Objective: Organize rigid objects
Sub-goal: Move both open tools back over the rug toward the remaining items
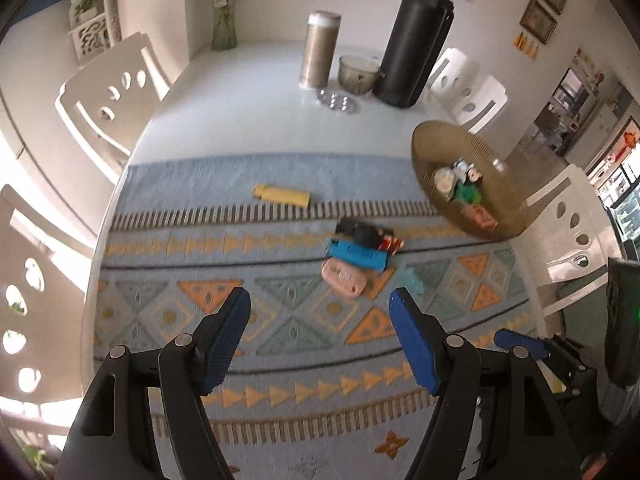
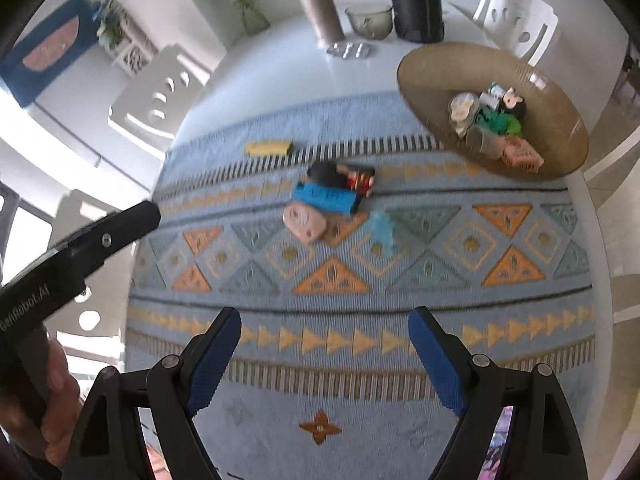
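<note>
A small pile lies mid-mat: a blue block point(image 1: 357, 257) point(image 2: 326, 197), a pink toy point(image 1: 343, 278) point(image 2: 305, 221), a black-and-red figure point(image 1: 370, 236) point(image 2: 344, 176) and a pale blue piece point(image 1: 412, 285) point(image 2: 381, 229). Apart to the left rests a yellow piece point(image 1: 282, 195) point(image 2: 269, 147). The amber bowl point(image 1: 440, 148) point(image 2: 436, 72) at right holds several toys. My left gripper point(image 1: 320, 300) hangs open, empty, just short of the pile. My right gripper point(image 2: 325, 320) hovers open and empty over the mat's near part; its fingers point(image 1: 516, 342) show at the left view's right edge.
A patterned blue mat point(image 2: 360, 280) covers the white table point(image 1: 248, 96). At the back stand a black flask point(image 1: 420, 36), a tan tumbler point(image 1: 320, 48), a glass cup point(image 1: 358, 74) and a vase point(image 1: 224, 20). White chairs point(image 1: 108, 96) ring the table. A hand point(image 2: 52, 412) grips the left tool.
</note>
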### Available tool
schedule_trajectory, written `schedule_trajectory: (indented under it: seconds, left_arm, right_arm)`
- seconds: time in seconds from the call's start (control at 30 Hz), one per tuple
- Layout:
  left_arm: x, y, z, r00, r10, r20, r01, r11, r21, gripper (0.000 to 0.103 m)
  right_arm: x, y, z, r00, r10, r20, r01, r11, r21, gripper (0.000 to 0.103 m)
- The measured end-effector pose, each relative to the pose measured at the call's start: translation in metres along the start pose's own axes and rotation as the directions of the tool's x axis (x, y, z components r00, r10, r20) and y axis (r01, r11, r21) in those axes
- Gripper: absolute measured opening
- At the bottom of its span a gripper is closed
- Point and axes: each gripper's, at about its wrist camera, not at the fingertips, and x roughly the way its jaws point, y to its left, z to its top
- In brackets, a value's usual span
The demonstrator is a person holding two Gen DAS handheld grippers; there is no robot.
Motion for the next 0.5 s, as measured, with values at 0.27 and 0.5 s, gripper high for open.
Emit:
schedule_trajectory:
  seconds: [0.27, 0.5]
  left_arm:
    - [0.000, -0.013, -0.007, 1.000, 0.013, -0.004, -0.013, 0.999, 0.041, 0.070]
    - [0.003, -0.020, -0.010, 1.000, 0.016, -0.016, -0.015, 0.999, 0.040, 0.070]
  right_arm:
    - [0.004, -0.004, -0.015, 0.999, -0.018, -0.032, 0.019, 1.000, 0.014, 0.085]
    - [0.006, -0.010, -0.020, 0.999, -0.029, -0.045, 0.030, 0.999, 0.023, 0.085]
